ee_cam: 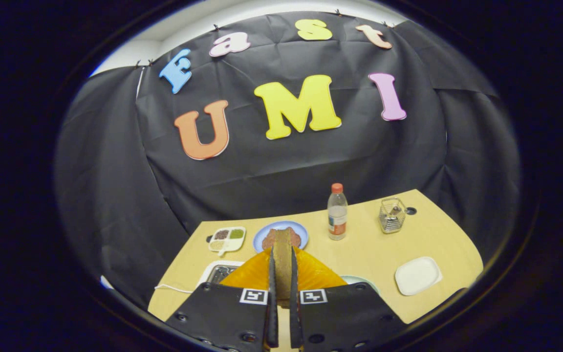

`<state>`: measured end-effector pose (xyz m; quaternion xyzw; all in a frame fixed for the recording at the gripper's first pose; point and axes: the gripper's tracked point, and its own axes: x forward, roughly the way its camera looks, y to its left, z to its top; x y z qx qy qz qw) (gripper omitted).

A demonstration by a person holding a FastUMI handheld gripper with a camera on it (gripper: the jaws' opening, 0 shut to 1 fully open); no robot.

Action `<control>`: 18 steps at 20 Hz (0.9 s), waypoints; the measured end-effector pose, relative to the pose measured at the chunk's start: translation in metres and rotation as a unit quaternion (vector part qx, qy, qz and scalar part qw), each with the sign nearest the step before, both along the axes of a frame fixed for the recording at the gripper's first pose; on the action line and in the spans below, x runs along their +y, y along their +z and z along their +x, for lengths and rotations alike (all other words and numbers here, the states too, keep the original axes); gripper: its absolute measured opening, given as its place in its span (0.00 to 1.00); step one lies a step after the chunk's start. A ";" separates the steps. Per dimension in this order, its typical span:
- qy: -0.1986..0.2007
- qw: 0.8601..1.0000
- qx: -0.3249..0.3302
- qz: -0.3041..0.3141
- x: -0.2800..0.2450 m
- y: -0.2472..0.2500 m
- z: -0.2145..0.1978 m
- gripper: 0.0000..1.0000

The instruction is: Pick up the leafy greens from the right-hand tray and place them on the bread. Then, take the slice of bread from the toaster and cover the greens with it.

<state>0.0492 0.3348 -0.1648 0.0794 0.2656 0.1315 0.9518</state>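
Gripper view: gripper [282, 266] apparently clamps bread slice [282, 254] above table [374, 249].

gripper [282, 266] raised above the table, fingers [271, 293] nearly closed, clamping a bread slice [282, 259]

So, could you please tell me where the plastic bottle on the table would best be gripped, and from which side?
Grip the plastic bottle around its body, near the label, coming in level from the near side. It stands upright on the table with open space around it. The gripper is currently shut on the bread slice, so that must be set down first.
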 end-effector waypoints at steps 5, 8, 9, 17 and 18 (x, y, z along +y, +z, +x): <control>0.002 0.999 0.042 -0.003 -0.019 -0.066 -0.004 0.09; 0.005 0.998 0.066 0.002 -0.020 -0.098 -0.005 0.09; 0.004 0.997 0.073 0.001 -0.019 -0.107 -0.006 0.09; 0.012 0.996 0.081 -0.019 -0.017 -0.138 -0.006 0.09; 0.011 0.996 0.083 -0.019 -0.020 -0.143 -0.005 0.11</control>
